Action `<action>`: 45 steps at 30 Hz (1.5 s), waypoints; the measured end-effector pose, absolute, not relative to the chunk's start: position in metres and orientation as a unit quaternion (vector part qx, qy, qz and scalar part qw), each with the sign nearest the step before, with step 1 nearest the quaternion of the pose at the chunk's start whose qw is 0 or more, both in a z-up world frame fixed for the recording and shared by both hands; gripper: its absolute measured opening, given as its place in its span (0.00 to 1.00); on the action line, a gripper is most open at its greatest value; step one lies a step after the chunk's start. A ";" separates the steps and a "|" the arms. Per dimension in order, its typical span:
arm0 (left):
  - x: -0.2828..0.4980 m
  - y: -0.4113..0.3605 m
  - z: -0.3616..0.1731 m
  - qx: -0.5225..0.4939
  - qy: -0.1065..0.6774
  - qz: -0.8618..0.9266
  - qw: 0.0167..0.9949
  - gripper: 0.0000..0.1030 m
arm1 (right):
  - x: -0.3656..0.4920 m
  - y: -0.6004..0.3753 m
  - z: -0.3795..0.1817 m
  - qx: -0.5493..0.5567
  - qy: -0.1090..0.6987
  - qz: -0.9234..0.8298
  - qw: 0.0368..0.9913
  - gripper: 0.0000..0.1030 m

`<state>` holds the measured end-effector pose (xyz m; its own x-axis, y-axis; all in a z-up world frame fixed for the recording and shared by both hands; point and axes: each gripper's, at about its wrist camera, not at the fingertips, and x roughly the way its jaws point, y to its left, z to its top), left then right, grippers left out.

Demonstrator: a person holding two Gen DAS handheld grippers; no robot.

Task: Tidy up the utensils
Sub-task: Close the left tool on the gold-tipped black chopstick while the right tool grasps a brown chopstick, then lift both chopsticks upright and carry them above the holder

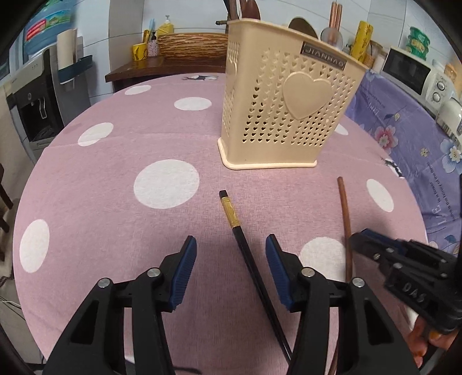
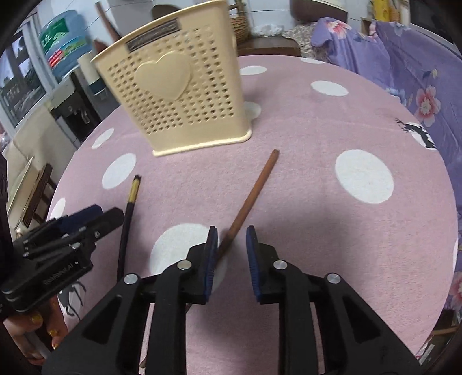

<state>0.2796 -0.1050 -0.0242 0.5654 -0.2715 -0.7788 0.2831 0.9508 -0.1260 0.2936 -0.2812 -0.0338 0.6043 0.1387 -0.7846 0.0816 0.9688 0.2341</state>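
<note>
A cream perforated utensil holder (image 1: pixel 286 106) with a heart on its side stands on the pink dotted tablecloth (image 1: pixel 115 161); it also shows in the right wrist view (image 2: pixel 176 95). A black chopstick with a gold band (image 1: pixel 245 245) lies between the fingers of my open left gripper (image 1: pixel 231 245), which is not closed on it. A brown wooden chopstick (image 2: pixel 254 193) lies on the cloth and passes between the fingers of my open right gripper (image 2: pixel 231 235), close to the left finger. Each gripper shows in the other's view: the right gripper (image 1: pixel 404 271) and the left gripper (image 2: pixel 63 239).
Several utensils (image 1: pixel 332 26) stand in the holder. A purple floral cloth (image 1: pixel 410 138) covers a surface to the right of the table. A water dispenser (image 1: pixel 37 95) stands at the left, a microwave (image 1: pixel 415 75) at the far right, and a wicker basket (image 1: pixel 190 44) behind the table.
</note>
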 end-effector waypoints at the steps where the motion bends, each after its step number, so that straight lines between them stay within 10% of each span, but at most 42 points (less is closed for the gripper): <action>1: 0.283 -0.106 -0.026 0.004 0.443 -0.157 0.883 0.42 | 0.297 -0.284 -0.033 0.127 0.444 0.010 0.887 0.22; 14: 0.300 -0.117 -0.031 0.022 0.451 -0.132 0.883 0.12 | 0.351 -0.281 -0.040 0.124 0.443 -0.058 0.886 0.22; 45: 0.301 -0.107 -0.030 0.024 0.462 -0.154 0.873 0.10 | 0.324 -0.226 -0.037 0.024 0.468 0.023 0.883 0.20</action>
